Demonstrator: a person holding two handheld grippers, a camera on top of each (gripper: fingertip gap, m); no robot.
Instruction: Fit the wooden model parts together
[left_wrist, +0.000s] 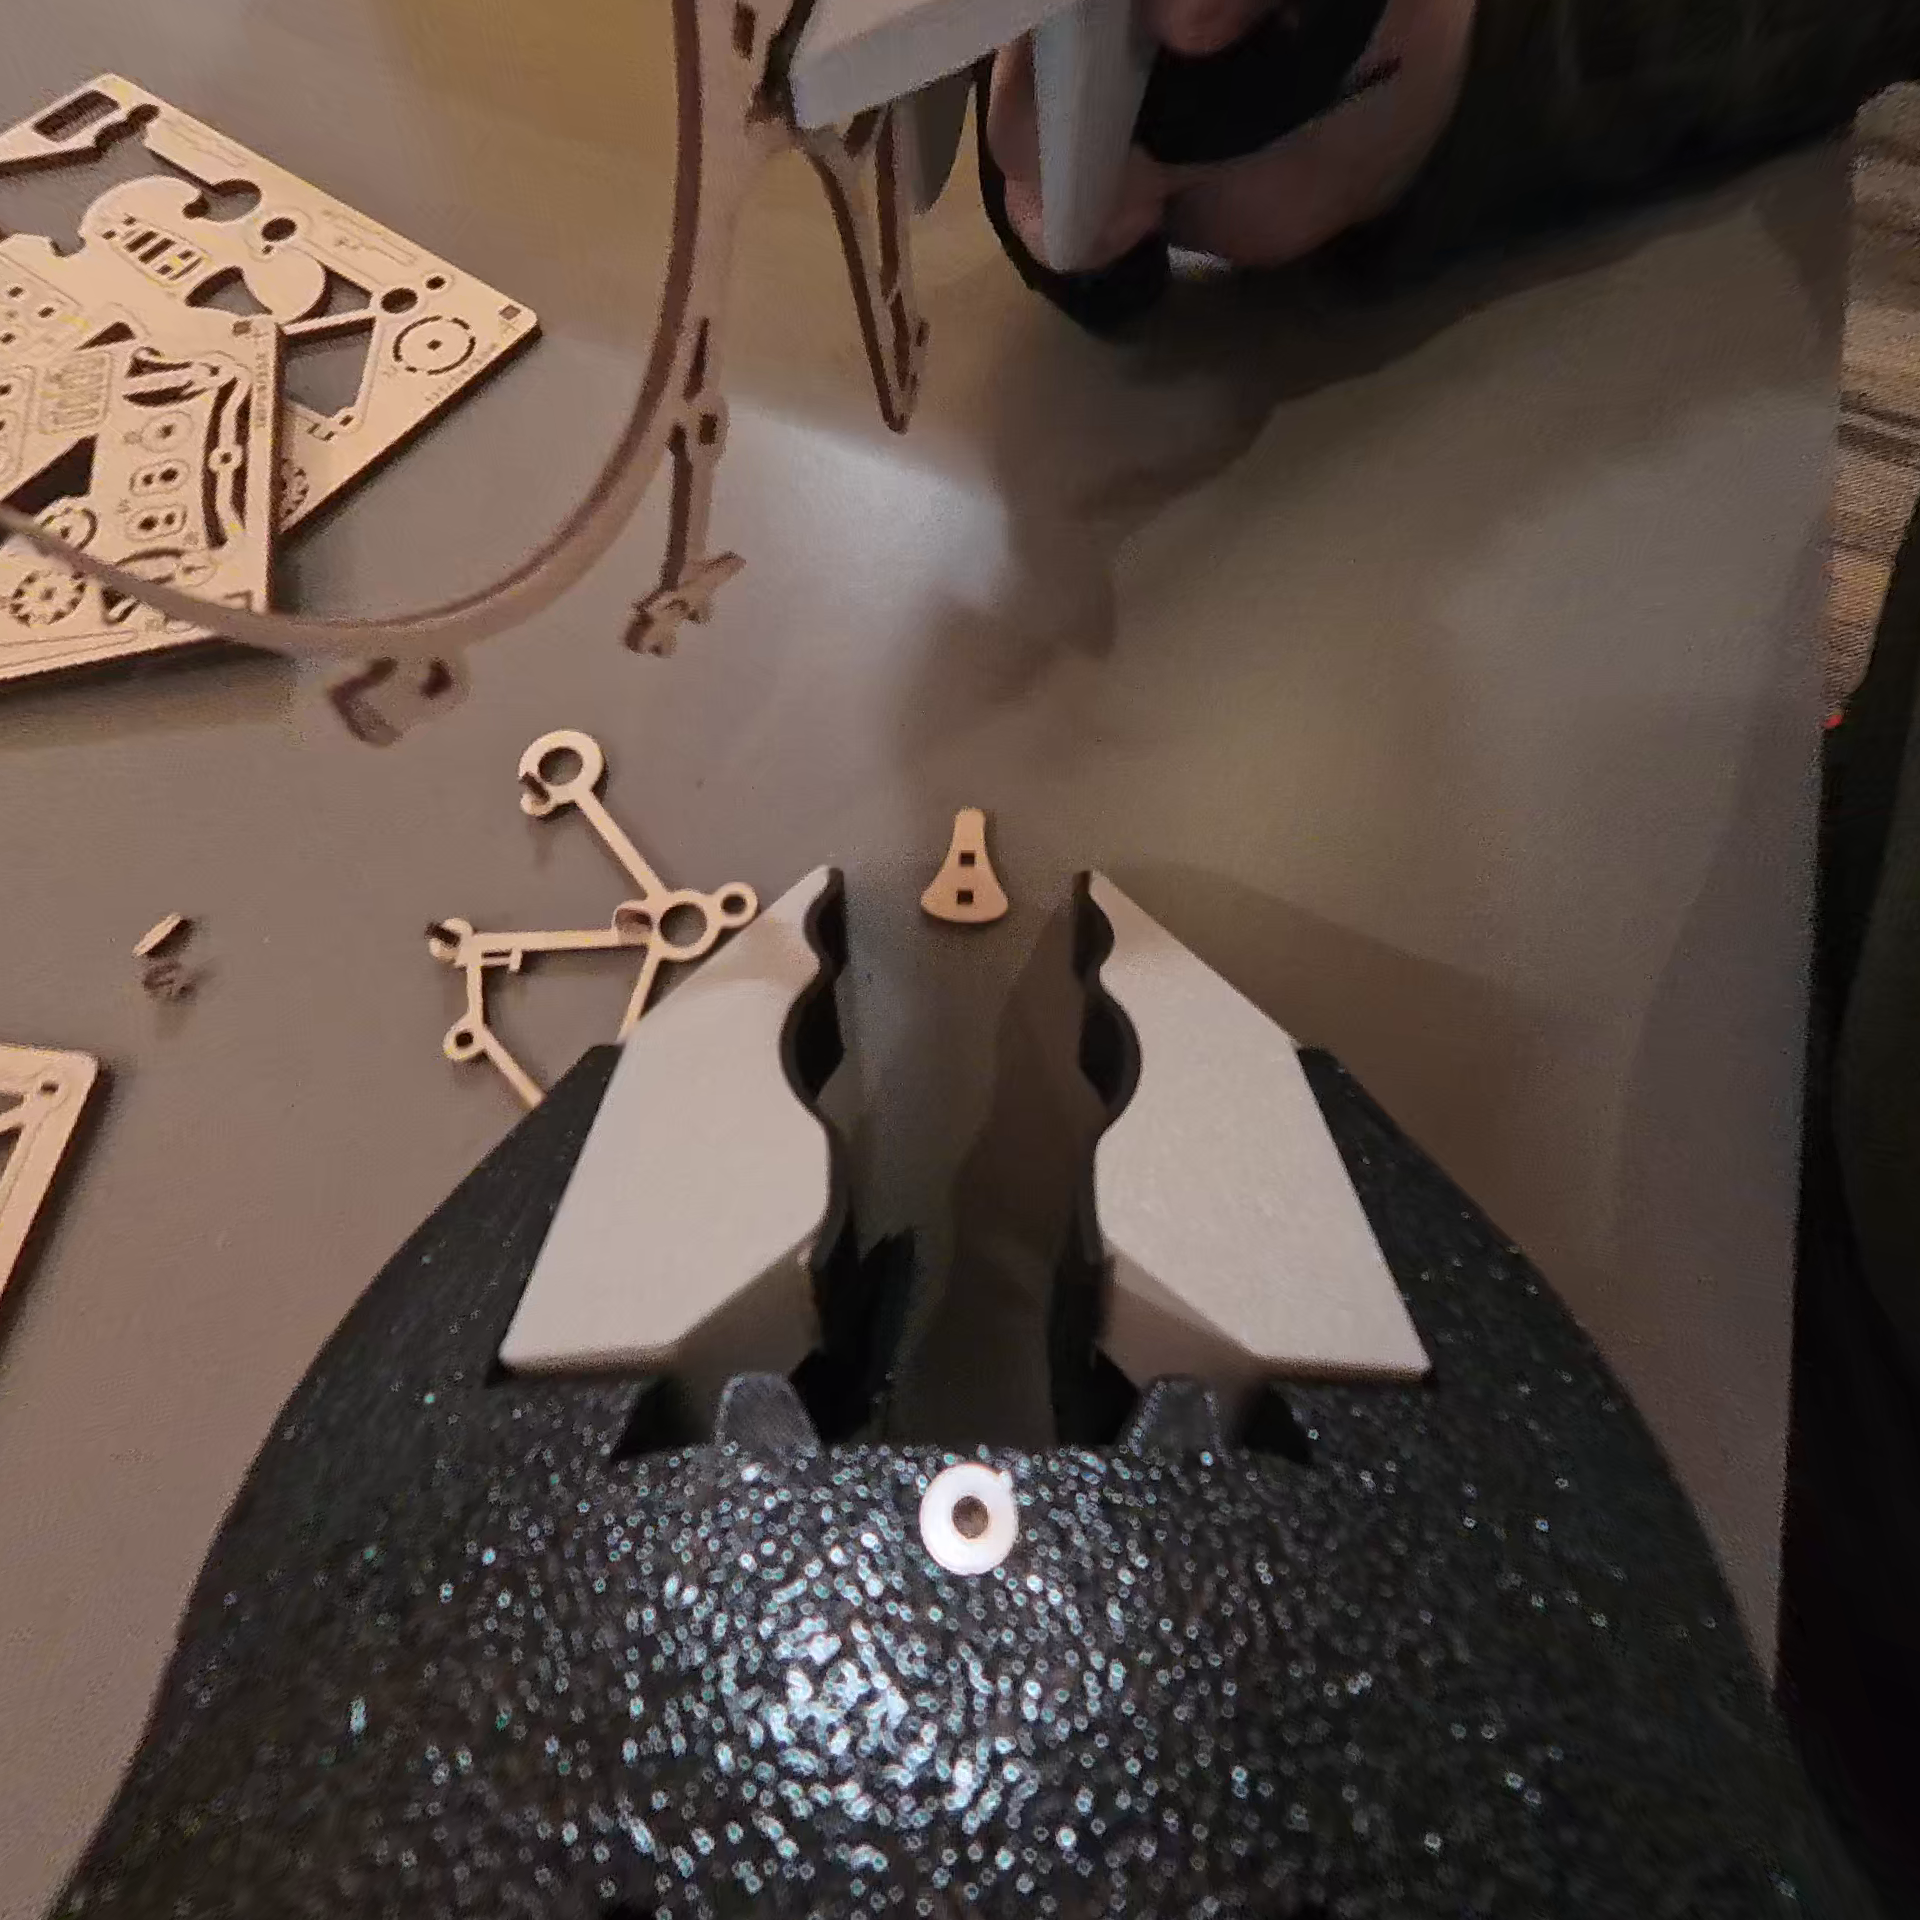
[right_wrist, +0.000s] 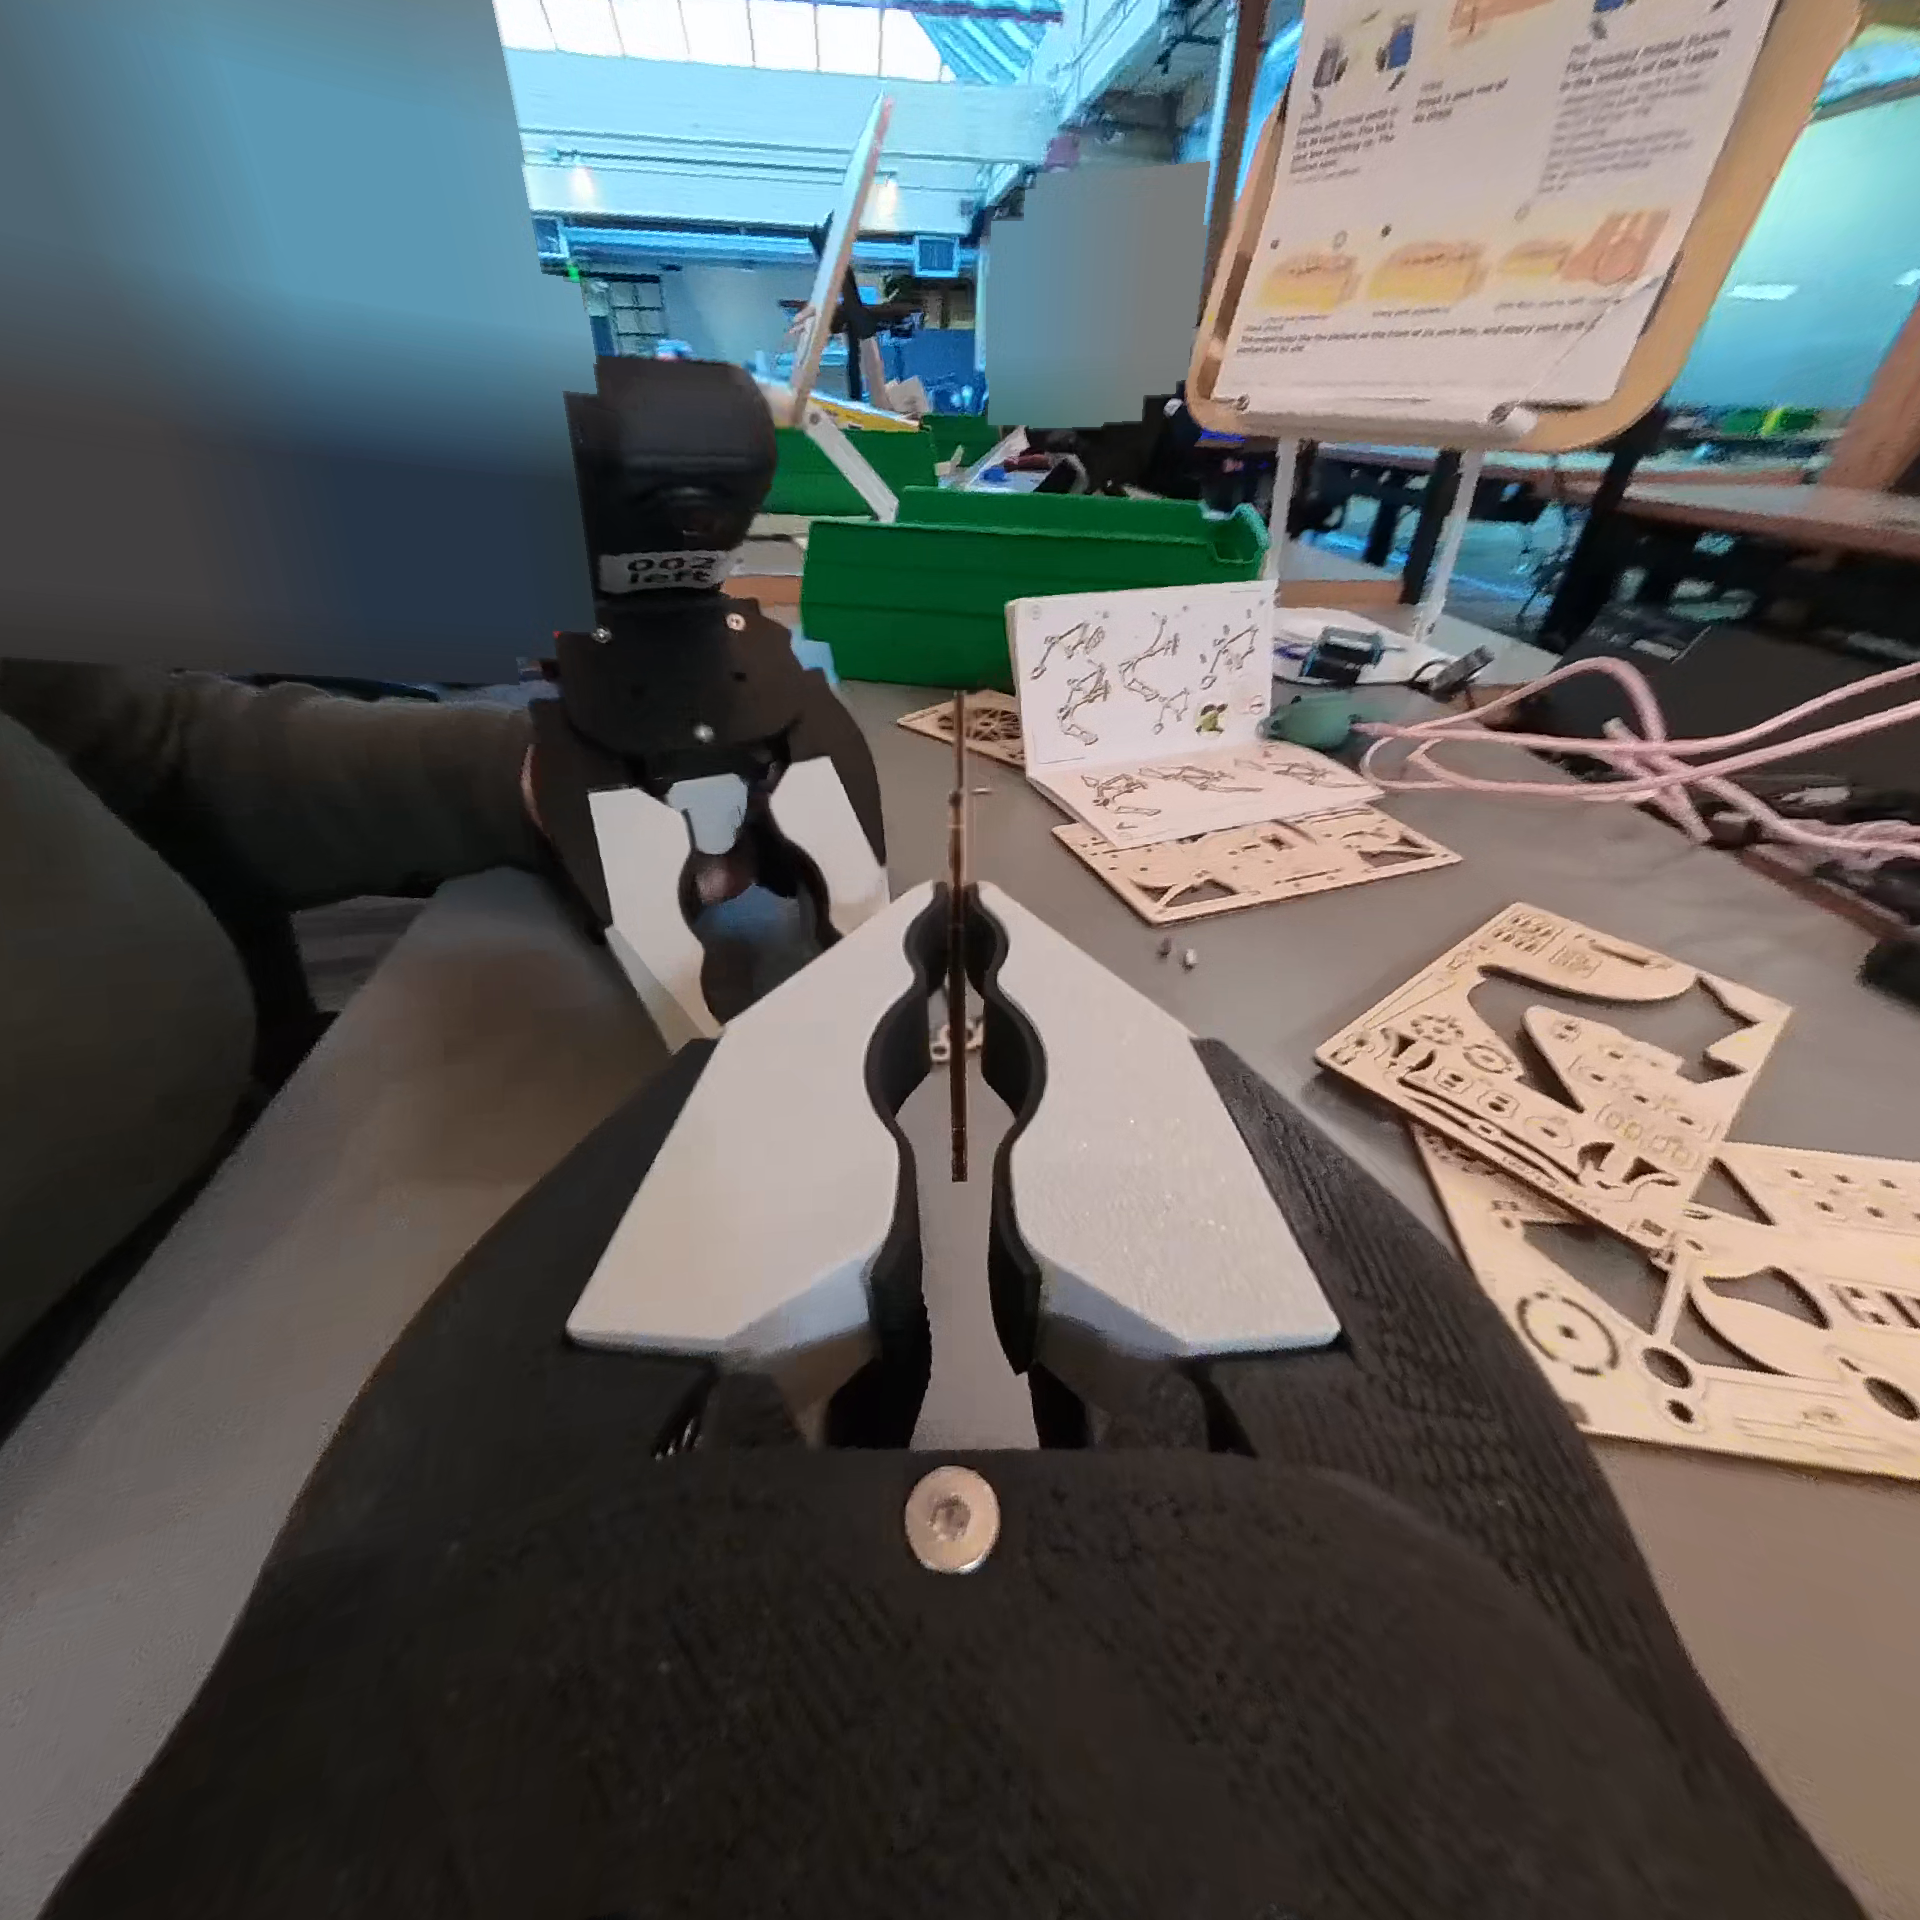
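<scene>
Right hand-held gripper (right_wrist: 957, 914) clamps thin wooden frame (right_wrist: 958, 790) edge-on, raised above desk (right_wrist: 1299, 956). Left hand-held gripper (left_wrist: 961, 883) open, empty, hovering low over desk; small bell-shaped piece (left_wrist: 964, 885) lies just past its fingertips, linkage piece (left_wrist: 582, 914) to its left. Cut-out sheets (right_wrist: 1558, 1081) lie nearby.

Left tongs (left_wrist: 961, 894) agape, right tongs (right_wrist: 957, 909) clamped.
</scene>
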